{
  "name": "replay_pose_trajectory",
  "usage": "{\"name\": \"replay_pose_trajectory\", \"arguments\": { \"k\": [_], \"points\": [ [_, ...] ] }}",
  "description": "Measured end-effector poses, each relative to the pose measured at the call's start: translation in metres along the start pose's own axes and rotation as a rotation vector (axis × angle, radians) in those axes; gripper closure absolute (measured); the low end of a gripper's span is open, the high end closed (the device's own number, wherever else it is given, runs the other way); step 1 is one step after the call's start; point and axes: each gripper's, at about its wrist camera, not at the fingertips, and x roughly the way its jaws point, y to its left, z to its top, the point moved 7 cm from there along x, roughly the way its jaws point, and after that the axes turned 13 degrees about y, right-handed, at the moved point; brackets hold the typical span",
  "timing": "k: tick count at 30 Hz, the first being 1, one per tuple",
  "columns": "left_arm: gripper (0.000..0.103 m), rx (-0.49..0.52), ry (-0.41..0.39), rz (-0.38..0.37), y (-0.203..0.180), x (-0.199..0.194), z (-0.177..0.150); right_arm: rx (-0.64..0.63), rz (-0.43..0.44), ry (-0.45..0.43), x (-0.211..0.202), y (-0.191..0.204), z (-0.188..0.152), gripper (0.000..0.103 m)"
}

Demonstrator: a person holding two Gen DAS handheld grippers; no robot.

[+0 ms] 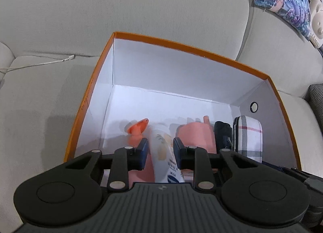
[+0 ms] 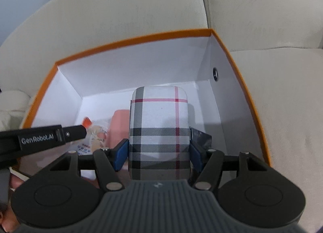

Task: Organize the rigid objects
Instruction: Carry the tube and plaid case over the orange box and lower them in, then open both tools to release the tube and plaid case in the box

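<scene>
Both grippers are down inside the orange box (image 1: pixel 88 99) on the sofa (image 1: pixel 141 0), each with something between its pads.

The left gripper (image 1: pixel 160 153) has its blue pads on either side of a white lotion bottle (image 1: pixel 164 152) lying on the box floor; they look snug against it, though I cannot tell for sure that they press it. An orange-capped pink bottle (image 1: pixel 137 130) lies just beside the lotion bottle on the side toward the box's left wall, and a pink container (image 1: pixel 194 134) on the other side. Beyond that comes a small black item (image 1: pixel 222 134), then the plaid case (image 2: pixel 159 130) nearest the box's right wall. The right gripper (image 2: pixel 159 152) is clamped on the plaid case, pads flat against both its long edges. The right wall has a round eyelet (image 1: pixel 254 107).
</scene>
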Motion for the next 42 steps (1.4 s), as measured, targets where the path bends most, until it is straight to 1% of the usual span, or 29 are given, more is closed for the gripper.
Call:
{"name": "replay_pose_trajectory", "arguments": {
  "k": [5, 17, 22, 32, 34, 37, 42],
  "points": [
    [0.072, 0.002, 0.008, 0.012, 0.000, 0.002, 0.001, -0.028, -0.047, 0.016, 0.008, 0.001, -0.002, 0.039],
    [0.071, 0.032, 0.004, 0.053, 0.000, 0.003, -0.001, -0.052, -0.094, 0.027, 0.019, 0.004, -0.004, 0.038],
    [0.064, 0.035, -0.003, 0.063, 0.000, 0.001, -0.001, -0.062, -0.104, 0.028, 0.020, 0.003, -0.005, 0.038],
    [0.057, 0.050, -0.010, 0.084, -0.003, 0.001, -0.002, -0.070, -0.117, 0.031, 0.020, 0.003, -0.006, 0.039],
    [0.053, 0.051, -0.014, 0.090, -0.003, 0.000, -0.002, -0.072, -0.118, 0.031, 0.020, 0.003, -0.007, 0.039],
    [0.052, 0.054, -0.015, 0.094, -0.002, 0.000, -0.002, -0.072, -0.120, 0.030, 0.020, 0.003, -0.007, 0.038],
    [0.046, 0.060, -0.014, 0.104, -0.001, 0.001, -0.003, -0.069, -0.132, 0.020, 0.017, 0.002, -0.006, 0.033]
  ]
}}
